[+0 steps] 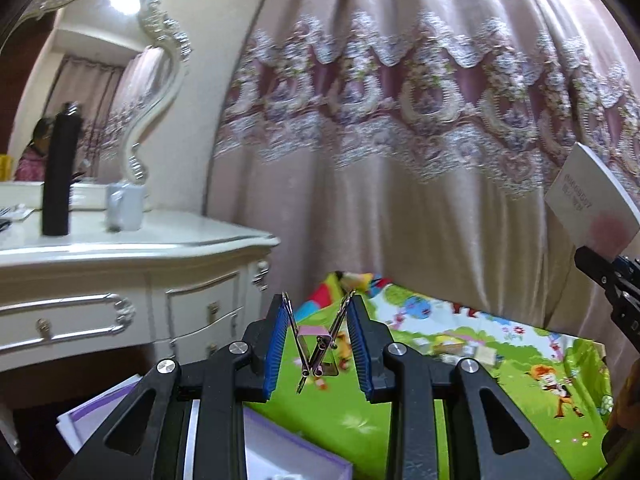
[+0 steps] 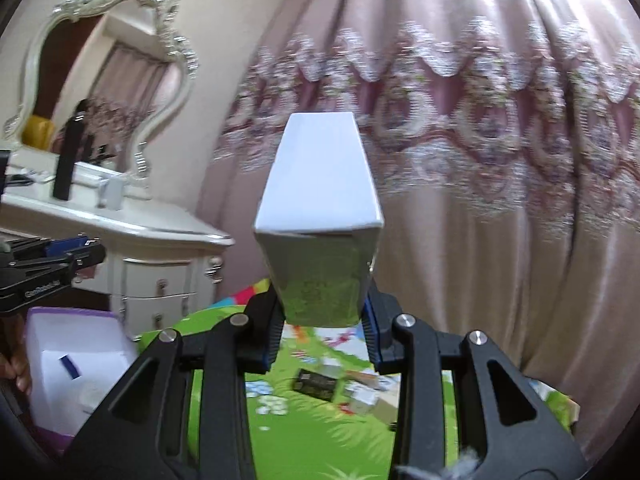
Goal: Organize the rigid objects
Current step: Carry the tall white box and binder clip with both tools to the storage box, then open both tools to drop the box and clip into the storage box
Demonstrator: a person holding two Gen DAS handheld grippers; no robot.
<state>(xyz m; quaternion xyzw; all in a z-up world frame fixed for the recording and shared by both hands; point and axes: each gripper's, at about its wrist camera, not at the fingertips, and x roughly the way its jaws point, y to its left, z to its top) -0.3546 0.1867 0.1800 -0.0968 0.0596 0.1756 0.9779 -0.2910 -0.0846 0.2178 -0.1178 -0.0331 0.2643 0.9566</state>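
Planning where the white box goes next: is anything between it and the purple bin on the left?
Only the left claw, shut on a metal clip, sits above the purple bin; the right claw holds the white box clear otherwise.

We see our right hand-held gripper (image 2: 324,322) squeezing a white box (image 2: 320,208) — held up in front of the pink curtain (image 2: 500,160). Below lies a green play mat (image 2: 320,420) — the left hand-held gripper (image 2: 94,256) pokes in beside a purple box (image 2: 72,364).

Small items (image 2: 320,386) on the mat blurred (labels unreadable).
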